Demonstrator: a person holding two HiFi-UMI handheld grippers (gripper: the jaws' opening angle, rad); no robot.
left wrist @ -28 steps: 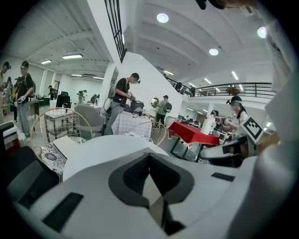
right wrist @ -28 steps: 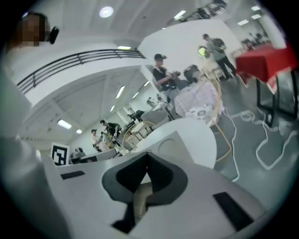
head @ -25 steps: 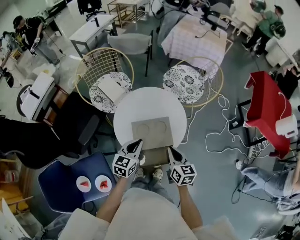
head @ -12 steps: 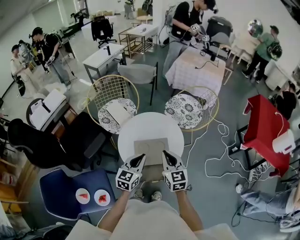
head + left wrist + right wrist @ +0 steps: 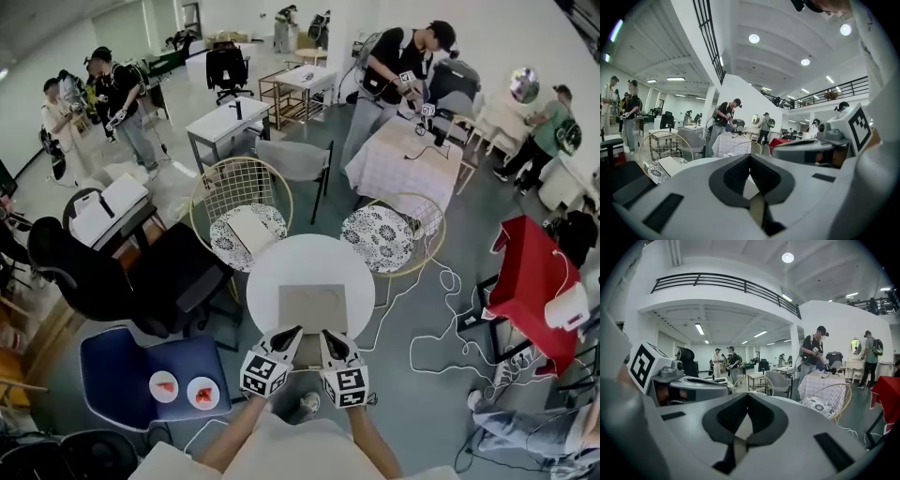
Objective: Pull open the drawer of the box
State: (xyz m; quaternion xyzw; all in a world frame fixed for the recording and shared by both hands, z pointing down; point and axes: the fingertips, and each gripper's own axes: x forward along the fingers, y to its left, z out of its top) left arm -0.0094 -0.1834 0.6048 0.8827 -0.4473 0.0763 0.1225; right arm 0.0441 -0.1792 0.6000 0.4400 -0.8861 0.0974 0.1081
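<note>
A flat beige box [image 5: 312, 307] lies on the small round white table [image 5: 272, 272], just in front of me. Both grippers hover side by side at its near edge. My left gripper [image 5: 292, 332] points at the box's near left part, its jaws shut with nothing between them. Close beside it on the right, my right gripper [image 5: 327, 335] is also shut and empty. In the left gripper view the closed tips [image 5: 750, 157] meet, with a beige sliver of the box [image 5: 757, 208] below them. The right gripper view shows the same closed tips [image 5: 747, 395]. I cannot make out the drawer front.
Two wire chairs with patterned cushions [image 5: 246, 232] [image 5: 382, 239] stand beyond the table. A black office chair [image 5: 159, 272] is to the left, a blue seat with two plates [image 5: 155, 380] at the near left. Cables [image 5: 427, 281] and a red-covered stand [image 5: 530, 272] lie to the right. Several people work in the background.
The head camera has tilted up, showing more of the room. Both grippers have come closer together at the box's near edge, the right one moving left.
</note>
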